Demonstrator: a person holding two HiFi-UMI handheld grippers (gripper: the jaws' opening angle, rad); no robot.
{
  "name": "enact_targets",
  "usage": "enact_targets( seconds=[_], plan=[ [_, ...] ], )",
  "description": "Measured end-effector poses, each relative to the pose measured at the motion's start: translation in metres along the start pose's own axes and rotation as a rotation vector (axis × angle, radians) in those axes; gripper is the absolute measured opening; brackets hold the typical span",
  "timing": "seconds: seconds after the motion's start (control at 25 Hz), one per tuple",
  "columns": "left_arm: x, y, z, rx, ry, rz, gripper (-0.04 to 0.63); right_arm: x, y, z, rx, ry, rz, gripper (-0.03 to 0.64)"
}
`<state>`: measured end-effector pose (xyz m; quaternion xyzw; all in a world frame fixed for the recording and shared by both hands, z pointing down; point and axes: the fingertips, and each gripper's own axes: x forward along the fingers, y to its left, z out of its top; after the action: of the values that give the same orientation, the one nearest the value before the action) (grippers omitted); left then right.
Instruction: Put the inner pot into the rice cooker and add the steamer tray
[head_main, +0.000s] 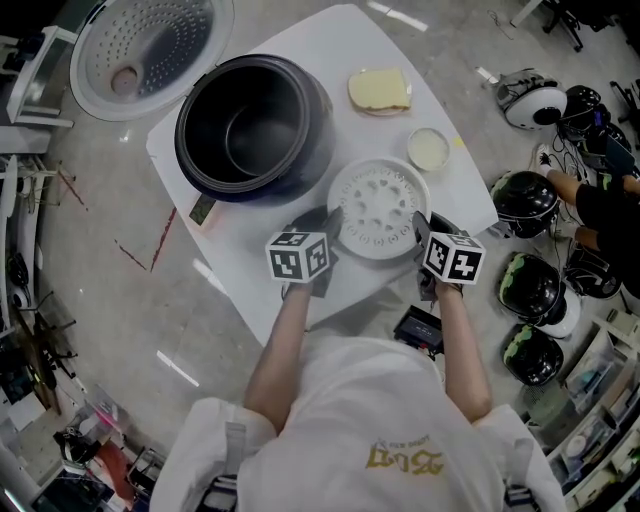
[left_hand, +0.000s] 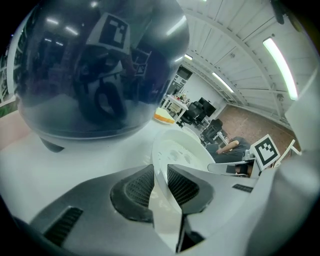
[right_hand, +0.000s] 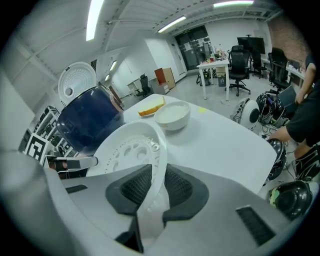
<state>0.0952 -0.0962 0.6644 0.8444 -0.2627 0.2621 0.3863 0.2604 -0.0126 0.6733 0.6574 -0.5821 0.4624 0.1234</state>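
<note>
Both claws are clamped on the steamer tray: left claw pinching its left rim, right claw the right rim. The tray's on the white bench, just beside the rice cooker, which has its pot inside.

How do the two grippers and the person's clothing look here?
Both the left gripper and right gripper have light grey bodies, dark ribbed pads and a white cube with black square markers. The person wears a white short-sleeved shirt with yellow print.
</note>
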Motion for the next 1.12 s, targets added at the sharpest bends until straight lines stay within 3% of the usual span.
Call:
enact_targets(
  seconds=[0.48, 1.12],
  plan=[
    [-0.035, -0.031, 0.026, 0.017, -0.103, -0.037, 0.083, -0.042, 0.015, 0.016, 0.019, -0.095, 0.022, 0.086],
    [-0.109, -0.085, 0.067, 0.113, -0.276, -0.096, 0.074, -0.122, 0.051, 0.042, 0.069, -0.29, 0.077, 0.075]
  ],
)
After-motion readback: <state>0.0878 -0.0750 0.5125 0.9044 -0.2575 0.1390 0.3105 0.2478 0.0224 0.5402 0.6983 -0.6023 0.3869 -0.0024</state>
